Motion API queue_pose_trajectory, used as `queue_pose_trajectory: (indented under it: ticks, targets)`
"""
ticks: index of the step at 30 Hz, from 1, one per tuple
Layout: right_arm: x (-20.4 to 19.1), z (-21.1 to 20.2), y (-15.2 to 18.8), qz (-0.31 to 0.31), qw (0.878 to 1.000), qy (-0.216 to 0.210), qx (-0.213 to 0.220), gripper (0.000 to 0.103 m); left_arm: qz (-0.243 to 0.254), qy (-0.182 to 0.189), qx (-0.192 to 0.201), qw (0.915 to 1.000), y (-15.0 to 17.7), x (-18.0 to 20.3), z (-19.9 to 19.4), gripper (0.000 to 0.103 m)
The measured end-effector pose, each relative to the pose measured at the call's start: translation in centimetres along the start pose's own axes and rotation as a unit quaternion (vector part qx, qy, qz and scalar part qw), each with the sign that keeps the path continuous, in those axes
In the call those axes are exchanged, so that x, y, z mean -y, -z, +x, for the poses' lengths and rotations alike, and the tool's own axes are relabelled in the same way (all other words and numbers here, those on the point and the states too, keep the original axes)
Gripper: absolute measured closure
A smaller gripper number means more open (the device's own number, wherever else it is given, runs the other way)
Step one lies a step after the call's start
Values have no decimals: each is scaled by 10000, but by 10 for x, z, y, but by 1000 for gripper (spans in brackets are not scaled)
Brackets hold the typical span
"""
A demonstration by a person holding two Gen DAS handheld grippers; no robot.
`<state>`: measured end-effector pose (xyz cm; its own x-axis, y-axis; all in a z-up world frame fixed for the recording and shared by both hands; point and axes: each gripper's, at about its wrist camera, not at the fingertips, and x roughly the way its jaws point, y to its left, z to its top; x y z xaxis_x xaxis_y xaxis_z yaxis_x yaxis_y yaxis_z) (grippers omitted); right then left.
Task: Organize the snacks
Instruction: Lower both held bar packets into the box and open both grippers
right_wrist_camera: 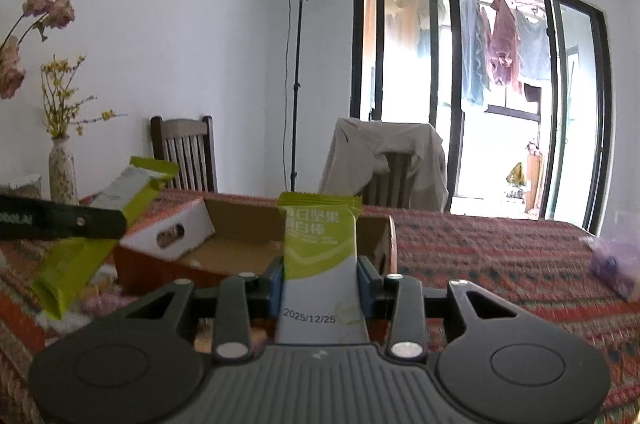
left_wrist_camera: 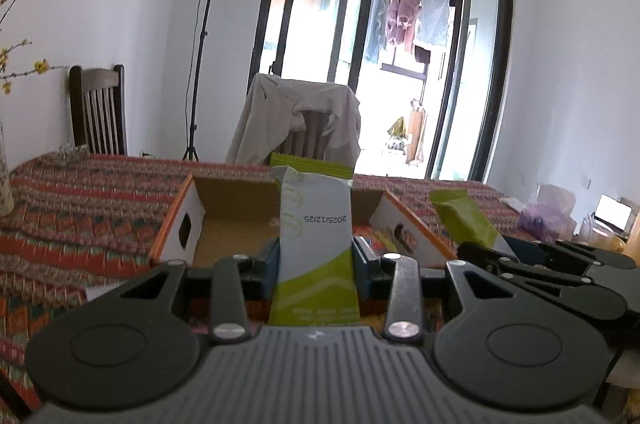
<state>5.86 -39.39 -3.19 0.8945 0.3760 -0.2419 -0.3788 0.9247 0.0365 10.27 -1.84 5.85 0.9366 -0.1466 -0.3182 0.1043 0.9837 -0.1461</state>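
Observation:
My left gripper (left_wrist_camera: 315, 260) is shut on a green-and-white snack bar (left_wrist_camera: 314, 224) that stands upright between its blue pads, date print upside down. My right gripper (right_wrist_camera: 320, 286) is shut on a second green-and-white snack bar (right_wrist_camera: 320, 248), also upright, its green end on top. Both bars are held above the table, in front of an open cardboard box (left_wrist_camera: 236, 208) (right_wrist_camera: 240, 244) with orange edges and white end flaps. The right gripper and its bar (left_wrist_camera: 466, 220) show at the right of the left wrist view. At the left of the right wrist view appears the left gripper's bar (right_wrist_camera: 100, 216).
A table with a red patterned cloth (right_wrist_camera: 500, 256) carries the box. A vase of flowers (right_wrist_camera: 62, 172) stands at the left. Two chairs (left_wrist_camera: 98, 108) (right_wrist_camera: 392, 168) line the far side, one draped with a beige jacket. A light stand (right_wrist_camera: 298, 84) and glass doors lie behind. A purple bag (right_wrist_camera: 612, 264) lies at right.

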Motion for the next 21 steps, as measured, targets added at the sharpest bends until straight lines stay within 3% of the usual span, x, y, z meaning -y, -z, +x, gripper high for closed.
queue_pose_trajectory:
  ticks: [13,21]
  targets:
    - [-11,92,-55,369,9989,-232,-163,67,-236,-232,76,9994,-43,-22,65,65]
    - [-15,152,-56,656,9964,-255,-471,67,-520,-483,-99,9974,-48,-47,117,65]
